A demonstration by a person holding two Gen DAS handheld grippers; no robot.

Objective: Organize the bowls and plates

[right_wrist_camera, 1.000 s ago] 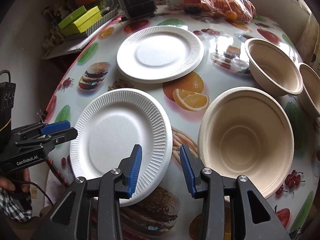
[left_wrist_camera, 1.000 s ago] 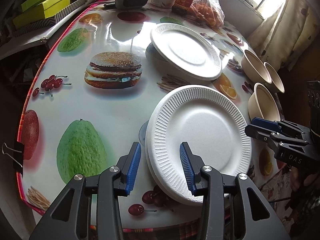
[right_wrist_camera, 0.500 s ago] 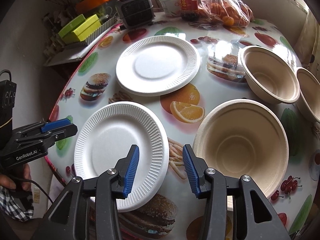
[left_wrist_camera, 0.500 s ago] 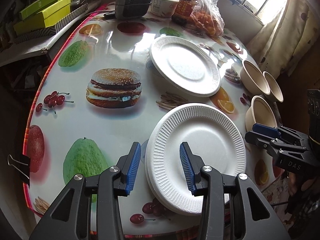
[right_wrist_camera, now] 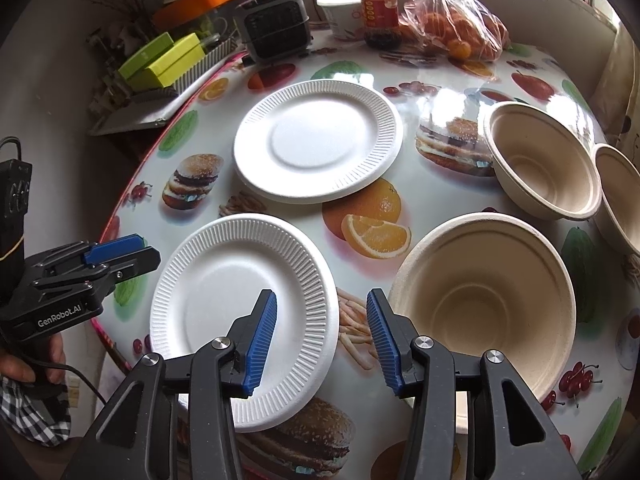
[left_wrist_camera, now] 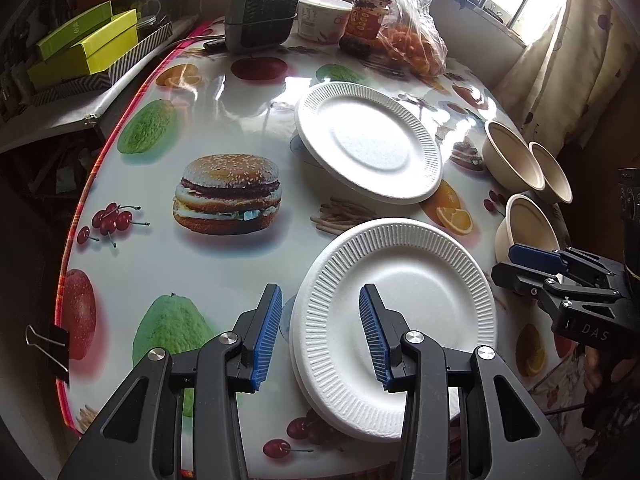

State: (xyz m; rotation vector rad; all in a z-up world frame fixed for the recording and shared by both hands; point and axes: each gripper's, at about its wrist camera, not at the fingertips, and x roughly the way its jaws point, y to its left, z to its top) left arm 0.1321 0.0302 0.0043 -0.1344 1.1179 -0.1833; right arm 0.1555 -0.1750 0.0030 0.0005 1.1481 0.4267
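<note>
I read the counter [right_wrist_camera: 440, 80] first: it carries two white plates and three tan bowls. The far plate [right_wrist_camera: 316, 144] lies near the middle. The near plate [right_wrist_camera: 240, 312] lies at the near left edge, with its rim overhanging the counter edge. The large bowl [right_wrist_camera: 484, 312] sits at the near right, and two smaller bowls [right_wrist_camera: 544, 160] stand behind it at the far right.

The deciding relation is the near plate against both grippers. In the right wrist view, the right gripper [right_wrist_camera: 318, 336] straddles the plate's right rim: one finger hangs over the plate, the other over the bare strip between plate and large bowl. Its jaws are opening and hold nothing. In the left wrist view, the left gripper [left_wrist_camera: 320, 336] straddles the plate's left rim, partly open and empty.

I judge both grippers about equally near this plate. A round plate offers no long axis, so the rim is the only grasp line.
</note>
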